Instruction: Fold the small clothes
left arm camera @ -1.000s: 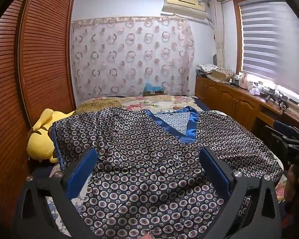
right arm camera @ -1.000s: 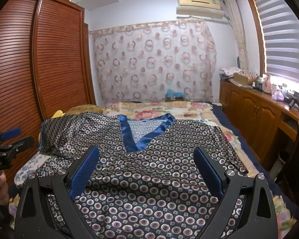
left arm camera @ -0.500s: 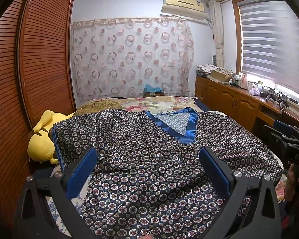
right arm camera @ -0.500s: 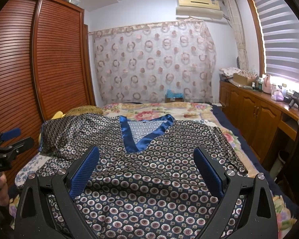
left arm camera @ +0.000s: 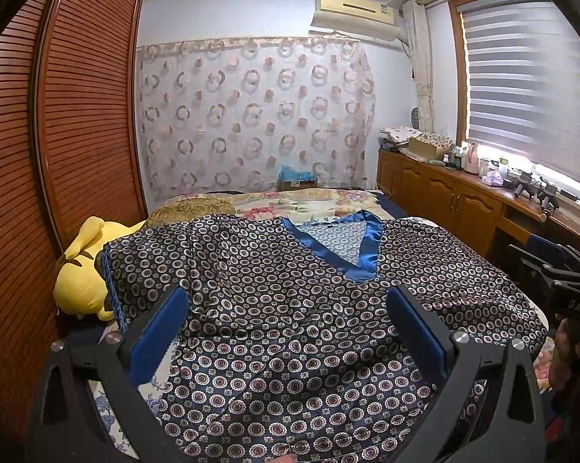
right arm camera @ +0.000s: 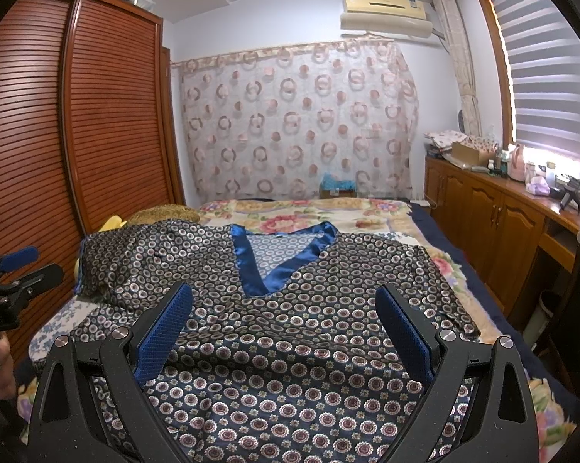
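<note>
Left wrist view: the left gripper (left arm camera: 286, 324) is held wide apart, empty, above a patterned shirt (left arm camera: 290, 308) spread on the bed (left arm camera: 320, 202). Right wrist view: the right gripper (right arm camera: 284, 320) is likewise spread, empty, over the shirt (right arm camera: 290, 332).

The patterned top (left arm camera: 290, 328) is cut off by the bottom edge in both views. Its left sleeve hides part of the yellow plush toy (left arm camera: 81, 274). Items on the wooden counter (right arm camera: 521, 208) are too small to identify.
</note>
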Demonstrator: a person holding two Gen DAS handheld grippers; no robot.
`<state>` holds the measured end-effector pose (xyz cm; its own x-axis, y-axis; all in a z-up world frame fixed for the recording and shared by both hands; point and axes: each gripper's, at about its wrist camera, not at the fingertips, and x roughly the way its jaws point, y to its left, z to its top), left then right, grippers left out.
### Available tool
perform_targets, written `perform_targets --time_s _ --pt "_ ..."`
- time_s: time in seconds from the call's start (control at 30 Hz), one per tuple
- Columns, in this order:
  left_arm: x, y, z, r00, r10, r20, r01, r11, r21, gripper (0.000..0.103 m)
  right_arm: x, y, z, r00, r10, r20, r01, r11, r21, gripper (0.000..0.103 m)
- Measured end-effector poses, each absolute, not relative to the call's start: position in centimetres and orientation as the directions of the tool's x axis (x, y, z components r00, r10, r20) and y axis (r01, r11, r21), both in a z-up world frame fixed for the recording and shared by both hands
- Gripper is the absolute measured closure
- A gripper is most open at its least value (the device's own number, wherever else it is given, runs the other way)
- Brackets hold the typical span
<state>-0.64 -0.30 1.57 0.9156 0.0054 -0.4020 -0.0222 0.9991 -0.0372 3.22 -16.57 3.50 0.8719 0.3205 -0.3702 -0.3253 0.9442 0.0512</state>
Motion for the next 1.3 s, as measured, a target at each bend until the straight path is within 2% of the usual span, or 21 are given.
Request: perform_targets --time_s 1.3 --pt "-0.66 -0.52 1.41 0.92 0.006 -0.392 -0.022 0.999 -0.037 0.0 3.33 -16.62 2.64 0.872 0.323 -0.368 -0.327 0.944 0.053 0.006"
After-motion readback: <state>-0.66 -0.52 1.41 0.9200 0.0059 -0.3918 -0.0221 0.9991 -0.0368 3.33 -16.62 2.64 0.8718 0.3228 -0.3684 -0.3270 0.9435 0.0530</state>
